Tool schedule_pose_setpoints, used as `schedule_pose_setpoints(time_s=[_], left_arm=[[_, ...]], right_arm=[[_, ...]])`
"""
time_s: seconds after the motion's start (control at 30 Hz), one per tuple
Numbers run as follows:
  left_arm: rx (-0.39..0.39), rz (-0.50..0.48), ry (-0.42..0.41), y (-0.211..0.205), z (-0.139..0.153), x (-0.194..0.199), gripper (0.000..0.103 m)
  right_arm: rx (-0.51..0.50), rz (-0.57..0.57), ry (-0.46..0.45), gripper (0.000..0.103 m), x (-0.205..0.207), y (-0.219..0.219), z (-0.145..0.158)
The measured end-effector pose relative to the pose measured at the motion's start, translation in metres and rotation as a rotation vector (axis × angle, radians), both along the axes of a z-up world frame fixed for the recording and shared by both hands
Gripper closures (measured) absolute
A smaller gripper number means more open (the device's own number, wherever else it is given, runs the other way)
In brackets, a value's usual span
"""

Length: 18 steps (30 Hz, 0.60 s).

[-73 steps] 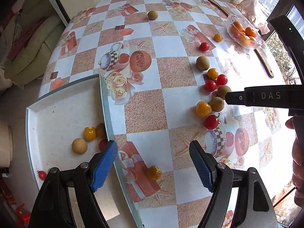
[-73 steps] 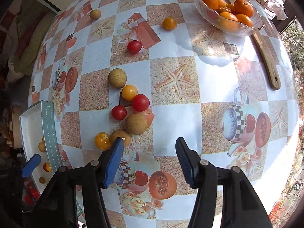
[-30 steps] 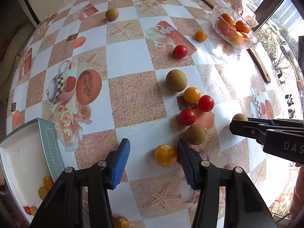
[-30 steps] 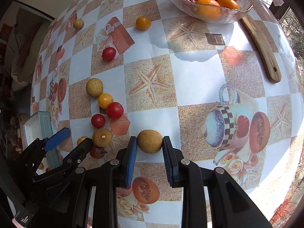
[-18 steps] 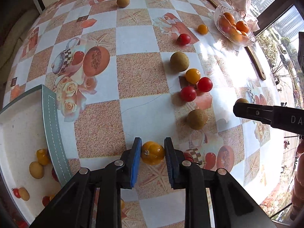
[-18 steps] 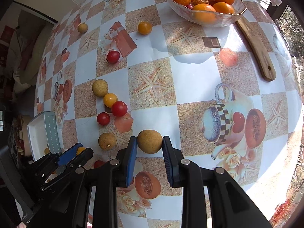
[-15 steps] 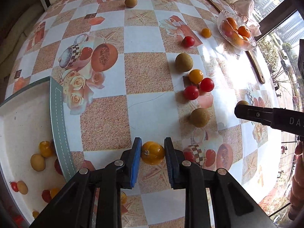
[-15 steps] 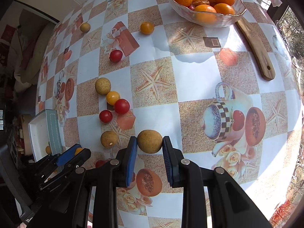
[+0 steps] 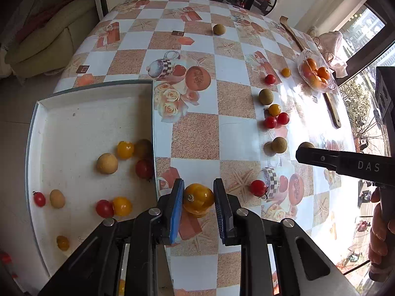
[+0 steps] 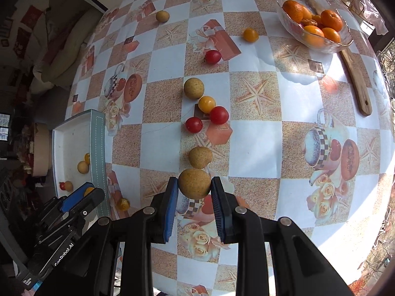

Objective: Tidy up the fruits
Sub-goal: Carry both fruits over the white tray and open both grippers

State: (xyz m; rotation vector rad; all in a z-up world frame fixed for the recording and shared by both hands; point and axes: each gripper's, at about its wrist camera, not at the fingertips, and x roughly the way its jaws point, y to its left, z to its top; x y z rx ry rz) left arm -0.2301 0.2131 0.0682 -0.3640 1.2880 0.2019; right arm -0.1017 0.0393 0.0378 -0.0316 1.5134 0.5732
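The left tool [image 9: 198, 203] pinches a yellow tomato [image 9: 198, 199] whose underside and flanks are covered by the blue pads. The right tool [image 10: 194, 193] likewise hides the sides of a tan round fruit [image 10: 194, 183]; in the left view only the top of that fruit peeks over the tool's dark arm. The white tray [image 9: 74, 103] has its near corner hidden behind the left tool's body, and a small yellow fruit [image 9: 62, 242] there sits in shade, its kind unclear. The hand [image 9: 381, 234] at the right edge is cut off. In the glass bowl [image 10: 318, 45], fruit under the oranges [image 10: 293, 11] cannot be made out.
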Motion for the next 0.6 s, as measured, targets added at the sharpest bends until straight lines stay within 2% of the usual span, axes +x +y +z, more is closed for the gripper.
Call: schedule_pose_setpoints(time_s=[0.3,0.47,0.6], left_arm=[[0.036,0.181,0.025,0.049,-0.001,-0.072,0.077],[0.062,0.255,0.068,0.071,-0.017,-0.103,0.077],[0.071,0.281,0.1,0.078,-0.034,-0.114,0.077]], right_arm=[[0.018,0.179,-0.009,0.073,-0.043,0.077,0.01],[0.022,0.286,-0.008,0.073,-0.069,0.123,0.011],[0.012,0.36,-0.004,0.073,-0.089,0.158,0.004]])
